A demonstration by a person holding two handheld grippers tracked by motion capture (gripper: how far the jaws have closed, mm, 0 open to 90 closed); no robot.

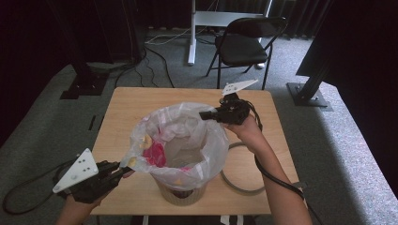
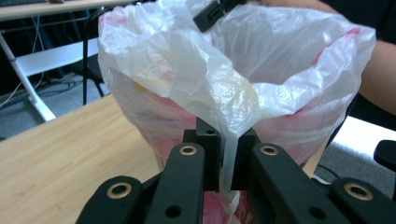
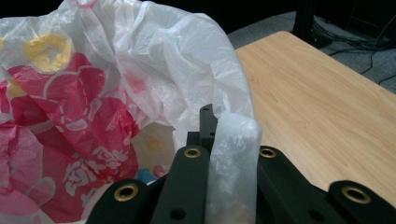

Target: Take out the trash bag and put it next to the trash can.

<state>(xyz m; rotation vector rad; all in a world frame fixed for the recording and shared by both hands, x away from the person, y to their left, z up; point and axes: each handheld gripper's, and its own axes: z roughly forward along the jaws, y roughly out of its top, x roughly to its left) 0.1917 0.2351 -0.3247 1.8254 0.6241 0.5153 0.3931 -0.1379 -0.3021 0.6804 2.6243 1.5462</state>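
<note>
The room was dim, its far edges falling into near black, while soft daylight lit the wooden surface point(image 1: 126, 108) evenly and cast faint shadows. The translucent plastic bag point(image 1: 187, 126) glowed where light passed through it, slightly washed out in the left gripper view. Both gripper views showed the black fingers point(image 2: 187, 186) close up and soft, and the high view was grainy.
</note>
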